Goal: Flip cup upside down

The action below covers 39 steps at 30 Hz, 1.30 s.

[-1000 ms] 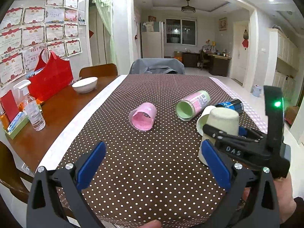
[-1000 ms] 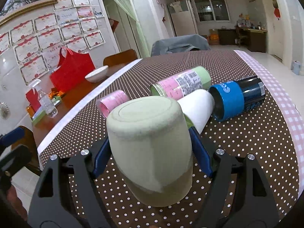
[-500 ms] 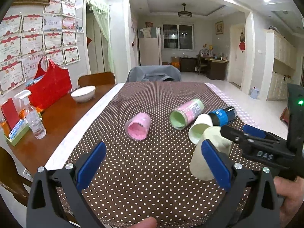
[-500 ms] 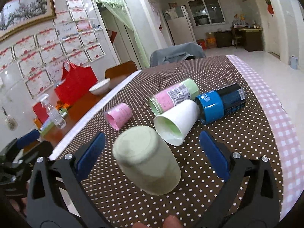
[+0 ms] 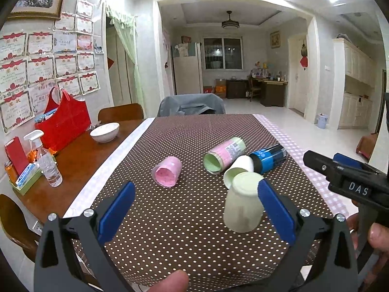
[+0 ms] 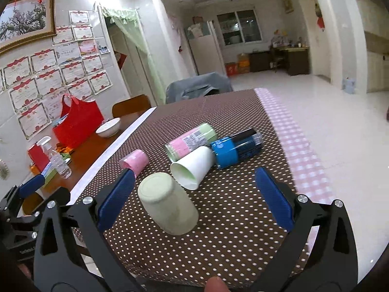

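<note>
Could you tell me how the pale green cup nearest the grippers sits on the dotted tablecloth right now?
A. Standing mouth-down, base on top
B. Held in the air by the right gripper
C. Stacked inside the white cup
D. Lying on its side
A: the pale green cup stands free on the tablecloth with its closed base facing up, and the open right gripper is not touching it.

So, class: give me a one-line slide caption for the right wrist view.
Open right gripper behind an upside-down pale green cup on the dotted tablecloth.
</note>
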Each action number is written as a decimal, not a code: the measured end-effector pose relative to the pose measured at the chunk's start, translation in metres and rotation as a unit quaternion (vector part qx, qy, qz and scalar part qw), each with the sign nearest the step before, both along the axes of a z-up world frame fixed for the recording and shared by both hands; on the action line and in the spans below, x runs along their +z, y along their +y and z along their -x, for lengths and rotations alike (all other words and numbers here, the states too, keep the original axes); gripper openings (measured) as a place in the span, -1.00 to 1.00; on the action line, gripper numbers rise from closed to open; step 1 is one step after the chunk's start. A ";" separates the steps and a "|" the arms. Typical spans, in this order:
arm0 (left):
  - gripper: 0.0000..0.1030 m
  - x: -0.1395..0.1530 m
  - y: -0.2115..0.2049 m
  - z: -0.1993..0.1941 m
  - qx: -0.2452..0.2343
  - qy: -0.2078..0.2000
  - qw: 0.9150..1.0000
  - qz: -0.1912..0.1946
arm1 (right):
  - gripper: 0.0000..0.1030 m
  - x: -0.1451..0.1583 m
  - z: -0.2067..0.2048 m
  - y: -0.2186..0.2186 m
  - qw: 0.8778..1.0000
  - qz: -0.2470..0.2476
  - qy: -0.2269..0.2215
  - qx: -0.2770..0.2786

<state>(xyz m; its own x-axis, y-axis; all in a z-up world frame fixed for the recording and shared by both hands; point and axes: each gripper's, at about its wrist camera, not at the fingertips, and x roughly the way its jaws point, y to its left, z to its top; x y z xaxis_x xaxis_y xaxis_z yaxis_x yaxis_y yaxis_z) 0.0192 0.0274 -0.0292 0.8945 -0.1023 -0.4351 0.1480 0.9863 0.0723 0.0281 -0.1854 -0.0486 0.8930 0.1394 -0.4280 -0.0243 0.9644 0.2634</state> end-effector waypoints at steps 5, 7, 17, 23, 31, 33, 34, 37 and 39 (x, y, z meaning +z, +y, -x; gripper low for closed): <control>0.92 0.004 -0.004 0.006 -0.003 -0.002 1.000 0.005 | 0.89 0.010 0.010 0.005 1.000 0.019 -0.016 -0.005; 0.92 0.004 -0.005 0.008 -0.003 -0.003 1.000 0.004 | 0.89 0.013 0.012 0.007 0.999 0.026 -0.020 -0.005; 0.92 0.008 -0.002 0.011 0.003 -0.002 1.000 0.009 | 0.89 0.020 0.020 0.014 0.999 0.042 -0.033 -0.006; 0.92 0.010 0.001 0.012 0.013 -0.004 1.000 0.007 | 0.89 0.018 0.022 0.021 0.998 0.051 -0.035 -0.006; 0.92 0.014 0.004 0.013 0.021 -0.007 1.000 0.011 | 0.89 0.015 0.021 0.023 0.998 0.050 -0.029 -0.009; 0.92 0.014 0.005 0.012 0.024 -0.008 1.000 0.011 | 0.89 0.015 0.020 0.022 0.998 0.048 -0.028 -0.009; 0.92 0.014 0.005 0.012 0.025 -0.007 1.000 0.011 | 0.89 0.015 0.020 0.022 0.998 0.048 -0.028 -0.009; 0.92 0.014 0.006 0.010 0.028 -0.005 1.000 0.013 | 0.89 0.014 0.018 0.020 0.998 0.048 -0.026 -0.013; 0.92 0.014 0.007 0.010 0.029 -0.005 0.999 0.013 | 0.89 0.012 0.017 0.019 0.998 0.048 -0.023 -0.014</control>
